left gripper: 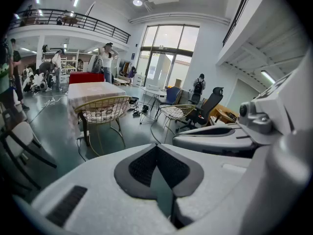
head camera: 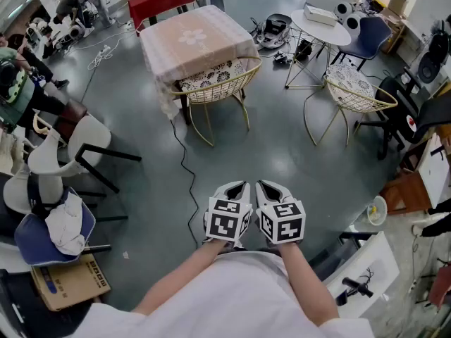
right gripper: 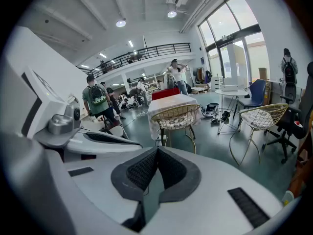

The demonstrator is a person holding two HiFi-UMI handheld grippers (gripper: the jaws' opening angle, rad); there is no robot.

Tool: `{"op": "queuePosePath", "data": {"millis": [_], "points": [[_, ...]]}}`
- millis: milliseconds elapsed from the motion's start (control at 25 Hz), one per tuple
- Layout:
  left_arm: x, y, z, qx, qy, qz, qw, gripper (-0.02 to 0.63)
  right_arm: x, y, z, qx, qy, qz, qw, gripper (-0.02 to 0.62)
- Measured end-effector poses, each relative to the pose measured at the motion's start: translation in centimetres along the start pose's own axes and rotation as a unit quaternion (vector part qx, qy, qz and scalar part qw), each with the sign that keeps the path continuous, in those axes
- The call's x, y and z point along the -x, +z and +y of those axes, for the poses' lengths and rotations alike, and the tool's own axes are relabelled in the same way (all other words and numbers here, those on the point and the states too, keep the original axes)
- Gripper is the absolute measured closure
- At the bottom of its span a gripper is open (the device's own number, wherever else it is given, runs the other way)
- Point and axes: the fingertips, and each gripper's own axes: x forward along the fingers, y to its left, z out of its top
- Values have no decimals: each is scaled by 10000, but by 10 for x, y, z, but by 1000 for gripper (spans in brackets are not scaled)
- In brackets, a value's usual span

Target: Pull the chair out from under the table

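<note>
Wire-built and likely light, the chair [head camera: 213, 84] under the bench [head camera: 194, 37] is best taken by its rim; both pairs of jaws are clenched, empty.

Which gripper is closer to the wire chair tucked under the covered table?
Left, slightly. The left gripper is almost in line with the chair, well short of it; the right gripper sits alongside, offset rightward.

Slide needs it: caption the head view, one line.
Shut, side by side, the left gripper and right gripper face the wire chair tucked under the table.
</note>
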Motion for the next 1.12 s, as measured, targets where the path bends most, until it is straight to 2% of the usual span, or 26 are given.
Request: {"op": "queuePosePath", "data": {"millis": [400, 600, 800, 1120], "points": [[3, 9, -4, -80, -82, -93, 9999, 601, 4, 3, 6, -42, 47, 1, 10000, 594], [-6, 9, -7, -70, -84, -55, 9999, 601, 2, -1, -5, -83, 55, 27, 9999, 594], [-24, 13, -4, 9, 82, 73, 9999, 601, -10, 6, -22, -105, 232, 21, 9997, 594], [-72, 54, 8, 164, 456, 35, 9988, 601, -46, 44, -64, 126, 683, 90, 9975, 594]]}}
